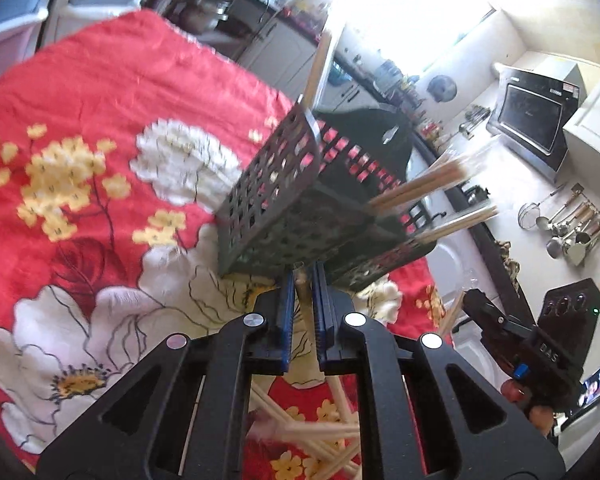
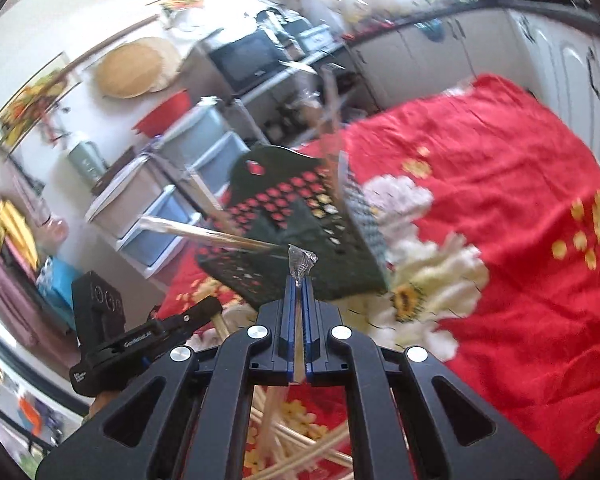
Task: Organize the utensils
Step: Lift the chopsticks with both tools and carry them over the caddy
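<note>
A dark perforated utensil caddy stands on a red floral cloth, with several wrapped chopsticks sticking out of its compartments; it also shows in the right wrist view. My left gripper is shut on a wooden chopstick, its tip close to the caddy's base. My right gripper is shut on a plastic-wrapped chopstick, held just in front of the caddy. A loose pile of chopsticks lies on the cloth below both grippers, also in the right wrist view.
The red floral cloth covers the table. Each gripper shows in the other's view: the right one to the right, the left one to the left. Kitchen counters, drawers and appliances surround the table.
</note>
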A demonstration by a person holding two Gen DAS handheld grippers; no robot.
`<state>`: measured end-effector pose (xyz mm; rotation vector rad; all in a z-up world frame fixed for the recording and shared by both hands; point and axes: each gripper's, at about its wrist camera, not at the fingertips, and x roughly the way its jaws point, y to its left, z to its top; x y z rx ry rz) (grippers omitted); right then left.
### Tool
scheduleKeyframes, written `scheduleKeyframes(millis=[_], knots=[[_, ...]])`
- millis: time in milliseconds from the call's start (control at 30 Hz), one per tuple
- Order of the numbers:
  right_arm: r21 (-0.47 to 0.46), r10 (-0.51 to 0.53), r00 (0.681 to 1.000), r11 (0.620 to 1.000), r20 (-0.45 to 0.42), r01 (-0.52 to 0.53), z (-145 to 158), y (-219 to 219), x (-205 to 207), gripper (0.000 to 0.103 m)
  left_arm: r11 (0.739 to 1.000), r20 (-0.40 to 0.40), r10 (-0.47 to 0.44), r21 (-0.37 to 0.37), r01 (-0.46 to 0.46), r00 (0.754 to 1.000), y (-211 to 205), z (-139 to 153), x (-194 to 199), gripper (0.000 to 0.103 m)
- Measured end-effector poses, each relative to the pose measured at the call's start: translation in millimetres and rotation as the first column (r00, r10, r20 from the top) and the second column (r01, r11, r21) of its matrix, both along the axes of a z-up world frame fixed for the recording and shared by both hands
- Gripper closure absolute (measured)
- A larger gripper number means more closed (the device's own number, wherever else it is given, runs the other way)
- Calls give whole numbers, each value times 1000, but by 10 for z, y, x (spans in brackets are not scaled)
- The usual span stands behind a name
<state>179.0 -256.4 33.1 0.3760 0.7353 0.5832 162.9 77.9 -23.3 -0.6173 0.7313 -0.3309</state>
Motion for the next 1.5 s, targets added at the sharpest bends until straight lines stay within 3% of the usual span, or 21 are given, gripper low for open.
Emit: scheduleKeyframes(millis=[233,733,1500], knots=[[-53,57,992,997,115,-52,248,213,-182,100,999,83,46,10,-47,995,41,266,-135,99],[-86,130,966,990,222,-113,469,382,-406,101,999,230,33,-3,-33,973,-50,724,-471,99],[-72,95,924,995,370,-73,1016,350,-372,101,997,422,39,44,-63,906,-47,1520,-517,99]])
